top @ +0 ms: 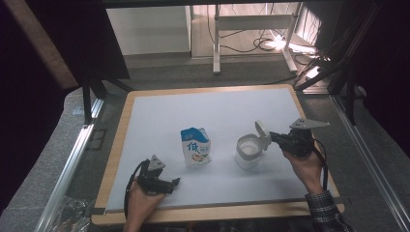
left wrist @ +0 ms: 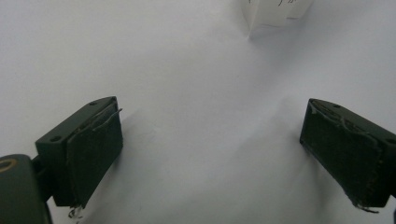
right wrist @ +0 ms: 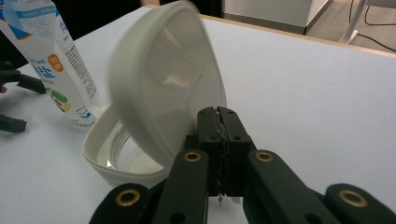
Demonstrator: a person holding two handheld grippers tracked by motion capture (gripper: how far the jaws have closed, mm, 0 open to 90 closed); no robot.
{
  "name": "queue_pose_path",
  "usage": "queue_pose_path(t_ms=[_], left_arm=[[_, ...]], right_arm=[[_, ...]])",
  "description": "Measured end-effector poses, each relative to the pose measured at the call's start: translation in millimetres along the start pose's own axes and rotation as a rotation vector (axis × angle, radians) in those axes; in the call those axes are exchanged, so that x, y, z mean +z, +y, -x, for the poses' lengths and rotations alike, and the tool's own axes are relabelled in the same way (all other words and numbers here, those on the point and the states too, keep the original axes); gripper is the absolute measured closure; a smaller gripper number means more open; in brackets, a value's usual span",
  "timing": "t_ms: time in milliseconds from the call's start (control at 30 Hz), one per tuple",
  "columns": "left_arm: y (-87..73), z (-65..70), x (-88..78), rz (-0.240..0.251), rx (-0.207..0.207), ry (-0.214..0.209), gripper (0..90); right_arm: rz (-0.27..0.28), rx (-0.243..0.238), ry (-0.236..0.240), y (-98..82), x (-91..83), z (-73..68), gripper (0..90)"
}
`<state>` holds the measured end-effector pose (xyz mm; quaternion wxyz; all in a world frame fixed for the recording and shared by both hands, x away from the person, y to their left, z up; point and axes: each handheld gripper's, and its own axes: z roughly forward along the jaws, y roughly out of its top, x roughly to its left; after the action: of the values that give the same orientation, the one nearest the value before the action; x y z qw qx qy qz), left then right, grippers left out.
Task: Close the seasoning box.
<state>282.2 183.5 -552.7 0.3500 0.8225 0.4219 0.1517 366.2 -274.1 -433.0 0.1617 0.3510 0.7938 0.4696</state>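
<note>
We see the right gripper (top: 269, 137) clamped on the raised lid (right wrist: 163, 84) of a white tub (top: 248, 152), right of centre on the table (top: 154, 116). Left of the tub stands a pouch (top: 196, 146). Our left gripper (top: 177, 181), near-left, holds its jaws apart over bare table.

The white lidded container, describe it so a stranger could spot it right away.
On the white table, right of the blue-and-white pouch, stands a white container. Unlike the pouch it is plain, and its lid is tipped up, pinched by the right hand-held gripper.
</note>
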Motion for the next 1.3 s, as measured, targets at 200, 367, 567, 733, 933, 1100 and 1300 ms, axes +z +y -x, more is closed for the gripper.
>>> queue_pose_path(t_ms=[200, 367, 567, 733, 933, 1100, 1300], left_arm=[[0.0, -0.2, -0.2, -0.002, 0.003, 0.0, 5.6], [0.0, -0.2, -0.2, -0.002, 0.003, 0.0, 5.6], [0.0, -0.2, -0.2, -0.002, 0.003, 0.0, 5.7], [0.0, -0.2, -0.2, -0.002, 0.003, 0.0, 5.7], [0.0, -0.2, -0.2, -0.002, 0.002, 0.0, 5.6], [0.0, -0.2, -0.2, -0.002, 0.003, 0.0, 5.7], [0.0, -0.1, -0.2, -0.002, 0.0, 0.001, 5.7]], right_arm=[[-0.01, -0.014, 0.029, 3.0, 6.2, -8.1, 88.7], [-0.011, -0.018, 0.025, 4.8, 6.0, -8.3, 87.7], [-0.019, -0.014, 0.006, 4.1, 4.2, -5.8, 73.8], [-0.032, -0.008, -0.005, 3.1, 0.8, -4.6, 58.5], [-0.053, -0.003, 0.0, 1.5, -4.1, -4.9, 48.6], [-0.08, -0.016, -0.023, 0.0, -9.2, -7.1, 43.0], [-0.118, -0.036, -0.065, -5.0, -15.5, -8.7, 35.6]])
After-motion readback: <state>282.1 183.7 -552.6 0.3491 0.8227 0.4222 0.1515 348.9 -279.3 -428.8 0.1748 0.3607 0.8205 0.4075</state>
